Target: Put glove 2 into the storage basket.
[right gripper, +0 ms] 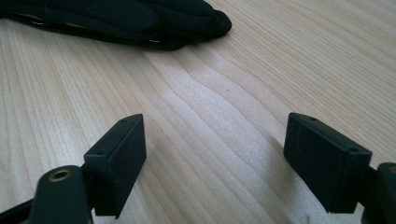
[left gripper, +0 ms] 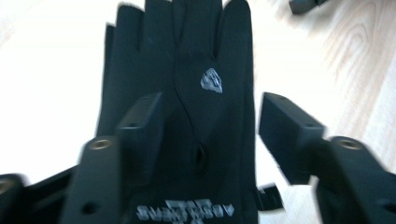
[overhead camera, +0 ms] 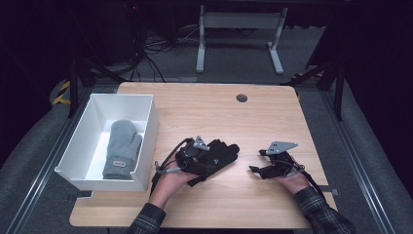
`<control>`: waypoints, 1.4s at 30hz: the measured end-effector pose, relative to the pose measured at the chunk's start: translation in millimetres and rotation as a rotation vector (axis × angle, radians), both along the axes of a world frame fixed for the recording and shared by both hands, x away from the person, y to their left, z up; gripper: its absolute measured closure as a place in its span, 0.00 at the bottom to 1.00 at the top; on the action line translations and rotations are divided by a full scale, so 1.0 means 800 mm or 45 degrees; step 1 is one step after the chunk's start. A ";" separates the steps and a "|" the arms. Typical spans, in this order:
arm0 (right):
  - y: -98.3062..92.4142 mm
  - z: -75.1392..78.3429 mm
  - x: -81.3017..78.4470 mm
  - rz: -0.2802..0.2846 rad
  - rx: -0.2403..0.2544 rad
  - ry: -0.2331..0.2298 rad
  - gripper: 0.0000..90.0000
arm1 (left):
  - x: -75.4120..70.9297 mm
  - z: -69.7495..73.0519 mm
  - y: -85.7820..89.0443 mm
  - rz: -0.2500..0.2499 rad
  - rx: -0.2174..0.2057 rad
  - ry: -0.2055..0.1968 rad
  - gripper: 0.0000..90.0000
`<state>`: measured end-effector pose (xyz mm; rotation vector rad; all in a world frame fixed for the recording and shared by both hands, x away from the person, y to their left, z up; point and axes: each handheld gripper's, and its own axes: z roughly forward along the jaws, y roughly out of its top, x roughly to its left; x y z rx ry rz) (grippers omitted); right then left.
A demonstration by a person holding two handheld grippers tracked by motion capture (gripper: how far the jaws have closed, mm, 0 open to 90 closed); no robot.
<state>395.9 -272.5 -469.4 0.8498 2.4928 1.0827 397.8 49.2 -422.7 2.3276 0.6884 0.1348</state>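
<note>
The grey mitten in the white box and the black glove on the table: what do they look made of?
The grey mitten looks like soft fleece or wool: fuzzy, matte, with a small label patch. The black glove seems a smooth synthetic stretch fabric with printed silver logos. The white box looks like plain matte cardboard or plastic; I cannot tell which.

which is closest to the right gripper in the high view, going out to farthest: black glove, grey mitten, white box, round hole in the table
From the right gripper:
1. black glove, just to its left, under the left gripper
2. round hole, up near the far edge
3. white box, left side
4. grey mitten, inside that box
</note>
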 end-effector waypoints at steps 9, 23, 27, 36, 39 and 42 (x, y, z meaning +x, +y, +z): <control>0.000 0.000 0.000 -0.012 0.000 0.000 0.24 | 0.036 -0.012 -0.010 0.041 0.036 0.000 0.19; 0.001 0.000 -0.001 -0.020 0.001 0.002 0.24 | 0.046 -0.039 -0.010 0.015 0.075 0.092 0.30; 0.001 0.000 -0.001 -0.021 0.001 0.003 0.24 | 0.044 -0.036 -0.008 -0.034 0.049 0.134 0.57; 0.000 0.000 -0.001 -0.024 0.004 0.004 0.25 | 0.042 -0.018 -0.004 0.005 0.018 0.190 0.79; 0.000 0.000 -0.001 -0.024 0.004 0.003 0.25 | 0.038 -0.004 -0.001 0.030 0.010 0.178 0.79; 0.000 0.000 -0.001 -0.024 0.004 0.003 0.25 | 0.035 0.009 0.003 0.047 -0.011 0.172 0.79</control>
